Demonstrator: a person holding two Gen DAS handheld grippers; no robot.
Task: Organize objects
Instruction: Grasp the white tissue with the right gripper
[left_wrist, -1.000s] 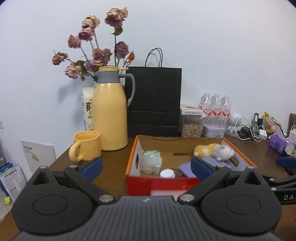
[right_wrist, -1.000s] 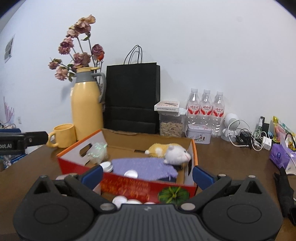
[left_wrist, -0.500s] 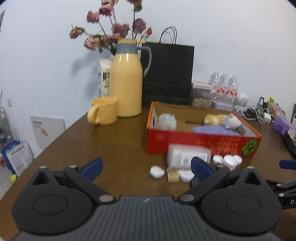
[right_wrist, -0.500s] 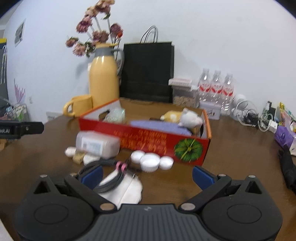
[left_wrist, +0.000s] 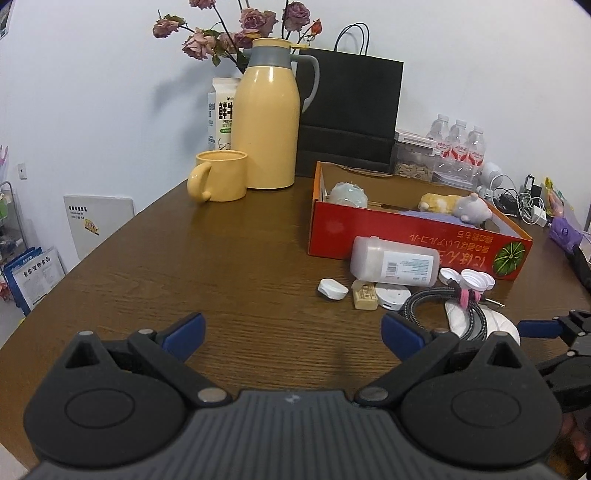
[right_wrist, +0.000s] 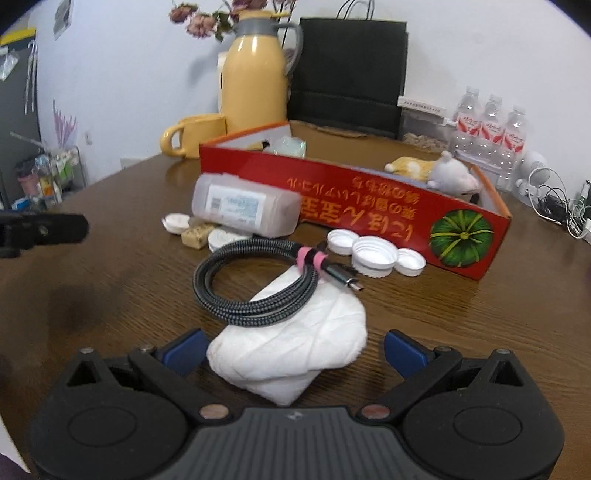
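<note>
The right tongs (right_wrist: 293, 349) stand spread wide, holding nothing, with a crumpled white tissue (right_wrist: 295, 345) lying between their blue tips. A coiled grey braided cable (right_wrist: 255, 280) rests partly on it. The left tongs (left_wrist: 293, 332) are likewise released over bare brown wooden counter (left_wrist: 184, 266). Beyond lies a clear plastic bottle (right_wrist: 245, 210) against the red cardboard box (right_wrist: 369, 214).

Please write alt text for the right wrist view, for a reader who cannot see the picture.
The open right gripper hovers low over a folded white tissue on a brown table, with a coiled braided cable lying partly on it. Behind are white caps, a toppled plastic bottle and a red cardboard box.
</note>
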